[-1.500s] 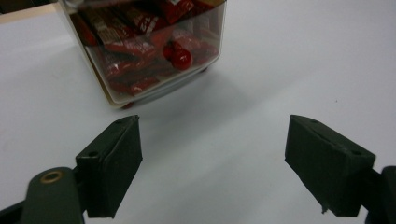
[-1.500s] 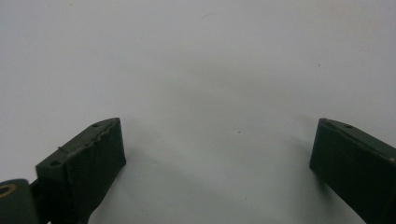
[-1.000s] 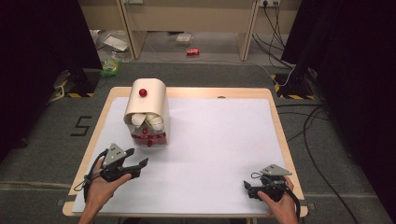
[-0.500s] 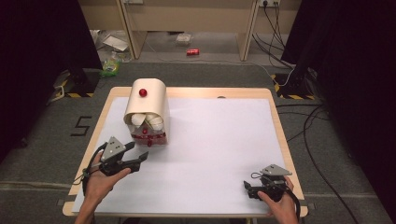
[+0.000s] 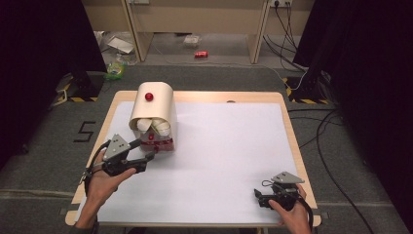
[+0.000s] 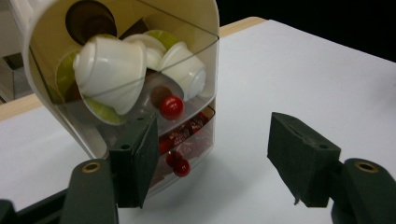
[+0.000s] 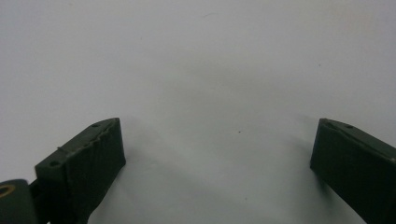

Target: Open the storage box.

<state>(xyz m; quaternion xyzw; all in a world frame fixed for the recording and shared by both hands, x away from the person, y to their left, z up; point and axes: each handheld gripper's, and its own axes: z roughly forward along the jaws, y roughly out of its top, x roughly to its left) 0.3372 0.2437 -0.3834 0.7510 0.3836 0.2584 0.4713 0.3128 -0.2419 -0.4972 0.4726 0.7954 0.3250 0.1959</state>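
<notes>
A cream, arch-topped dispenser (image 5: 152, 111) with a red knob (image 5: 149, 96) on top stands at the table's far left. Its clear front (image 6: 140, 70) holds white capsules (image 6: 114, 65) over green and brown ones. A small red knob (image 6: 171, 106) sits on a lower drawer of red-wrapped pieces, and another red knob (image 6: 181, 167) sits below it. My left gripper (image 5: 148, 161) (image 6: 215, 154) is held above the table just in front of the dispenser, open, with nothing between its jaws. My right gripper (image 5: 258, 197) (image 7: 217, 149) rests near the front right corner, open over the bare white sheet.
A white sheet (image 5: 229, 146) covers the wooden table (image 5: 290, 122). Beyond the far edge, the floor holds a red can (image 5: 200, 54), wrappers (image 5: 117, 68) and cables (image 5: 321, 126). Dark curtains close in both sides.
The left hand has lifted its gripper and brought it closer to the dispenser's lower front. The right gripper has stayed where it was.
</notes>
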